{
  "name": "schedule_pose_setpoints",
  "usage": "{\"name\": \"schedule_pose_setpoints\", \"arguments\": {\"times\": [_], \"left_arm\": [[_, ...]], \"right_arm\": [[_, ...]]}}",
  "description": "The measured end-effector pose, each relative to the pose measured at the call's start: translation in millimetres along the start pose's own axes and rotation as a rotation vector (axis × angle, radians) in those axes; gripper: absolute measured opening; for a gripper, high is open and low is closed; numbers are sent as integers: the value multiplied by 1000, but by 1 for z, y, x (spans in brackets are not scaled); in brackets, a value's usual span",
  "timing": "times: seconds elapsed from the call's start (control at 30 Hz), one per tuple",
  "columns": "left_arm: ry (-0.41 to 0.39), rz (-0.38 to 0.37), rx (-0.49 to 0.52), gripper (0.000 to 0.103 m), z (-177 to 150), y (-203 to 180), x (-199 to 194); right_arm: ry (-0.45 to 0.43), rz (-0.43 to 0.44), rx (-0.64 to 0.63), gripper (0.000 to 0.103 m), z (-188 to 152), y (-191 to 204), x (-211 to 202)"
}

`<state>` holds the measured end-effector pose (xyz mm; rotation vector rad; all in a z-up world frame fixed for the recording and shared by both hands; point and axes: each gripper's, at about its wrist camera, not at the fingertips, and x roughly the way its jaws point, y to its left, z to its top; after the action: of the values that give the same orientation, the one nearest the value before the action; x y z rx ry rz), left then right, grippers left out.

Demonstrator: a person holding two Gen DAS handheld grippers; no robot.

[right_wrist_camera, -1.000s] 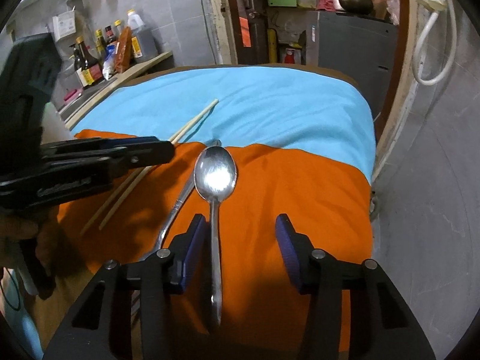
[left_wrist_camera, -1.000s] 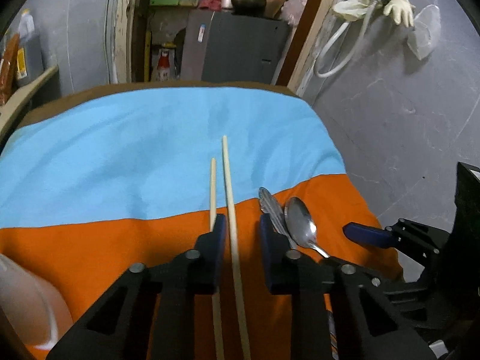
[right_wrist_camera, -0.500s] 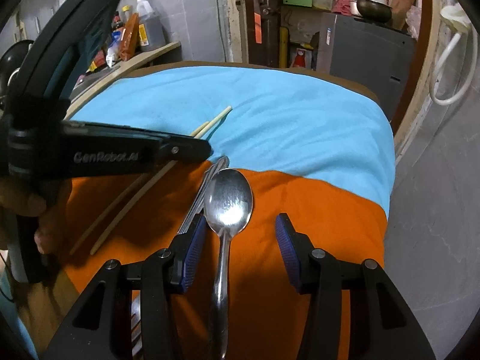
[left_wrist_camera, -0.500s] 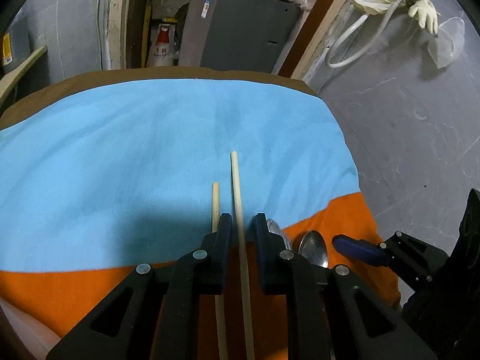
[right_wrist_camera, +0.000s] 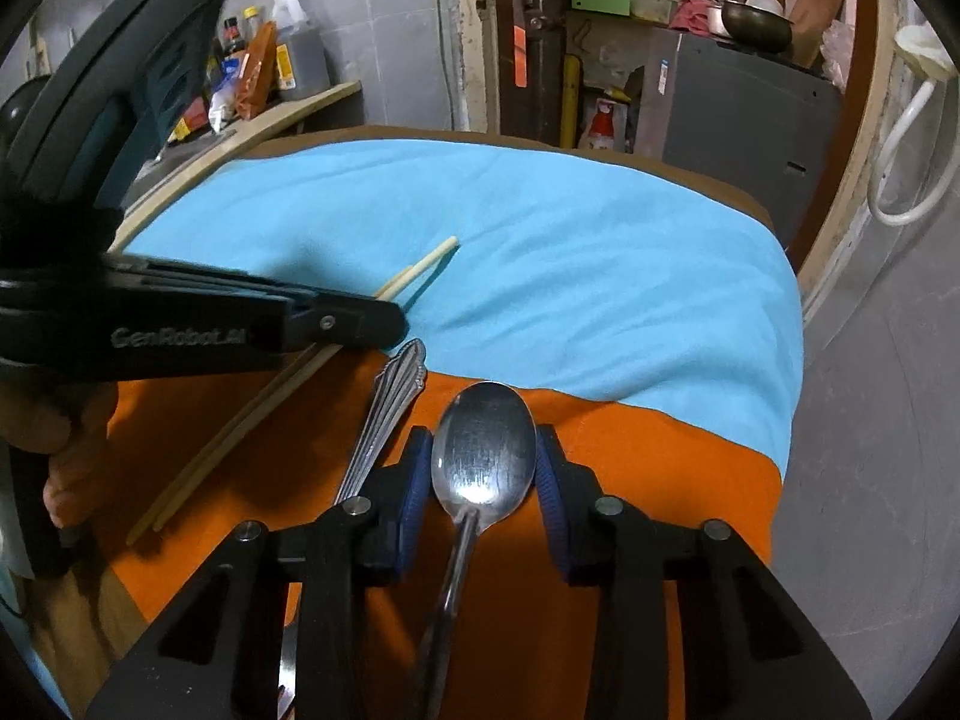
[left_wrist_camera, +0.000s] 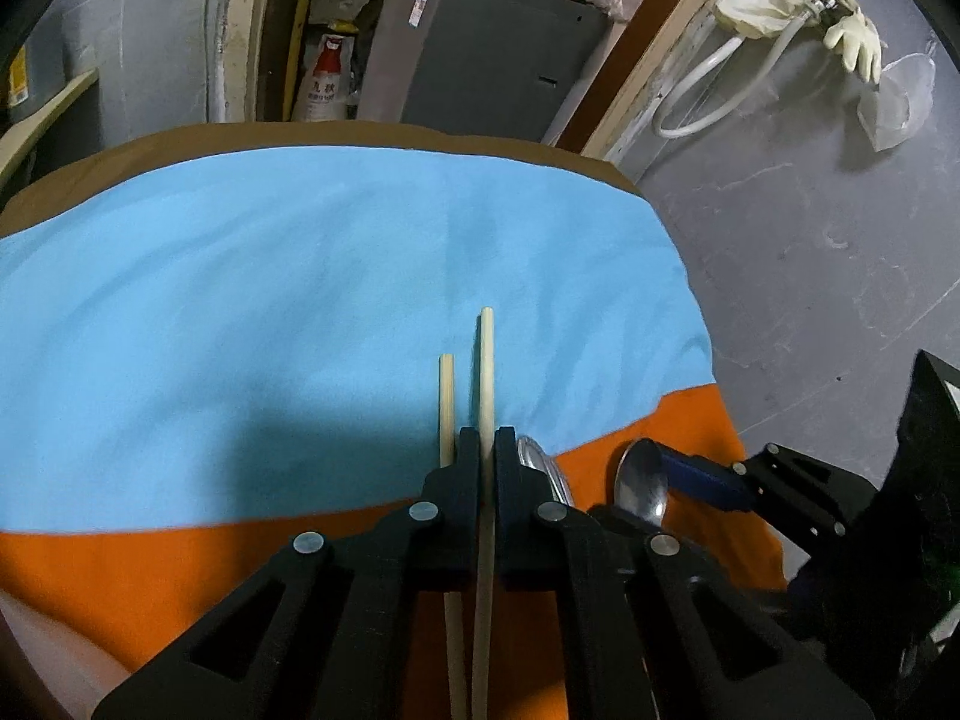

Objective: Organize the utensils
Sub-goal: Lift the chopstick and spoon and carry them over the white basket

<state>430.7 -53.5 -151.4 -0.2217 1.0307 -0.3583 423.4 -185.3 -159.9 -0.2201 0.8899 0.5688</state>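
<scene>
Two pale wooden chopsticks lie side by side on the orange and blue cloth. My left gripper is shut on the right chopstick; the left chopstick lies free beside its left finger. A steel spoon lies bowl-forward on the orange cloth between the blue pads of my right gripper, whose jaws stand just outside the bowl's sides, open. A second steel utensil with a ribbed handle lies left of the spoon. The left gripper also shows in the right wrist view.
The table carries an orange cloth near me and a blue cloth beyond. A grey cabinet stands behind the table. A shelf with bottles is at the far left. The table's right edge drops to grey floor.
My left gripper has closed from open onto the right chopstick and moved forward along it. My right gripper has moved forward, its jaws narrowing around the spoon's bowl.
</scene>
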Motion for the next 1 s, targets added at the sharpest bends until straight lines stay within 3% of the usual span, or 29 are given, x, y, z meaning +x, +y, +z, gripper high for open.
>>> {"name": "schedule_pose_setpoints", "arguments": {"times": [0.1,0.17,0.3,0.47,0.7,1.0], "left_arm": [[-54,-24,-15,2,-8,-3,-17],[-120,-43,-17,2,-15,-7,-36],[-246,-78,-24,2,-29,-16,-71],[-416,-67,5,2,-48,-31,-115],[-577,-80,9,2,-60,-39,-167],[-701,-48,36,2,-45,-20,-231]], "right_arm": [[-15,2,27,31,-3,-1,-7],[-69,11,66,31,-7,-3,-21],[-229,9,116,31,-17,0,-58],[-402,-14,157,31,-24,13,-99],[-568,-18,174,31,-2,37,-146],[-739,24,143,31,41,89,-188]]}}
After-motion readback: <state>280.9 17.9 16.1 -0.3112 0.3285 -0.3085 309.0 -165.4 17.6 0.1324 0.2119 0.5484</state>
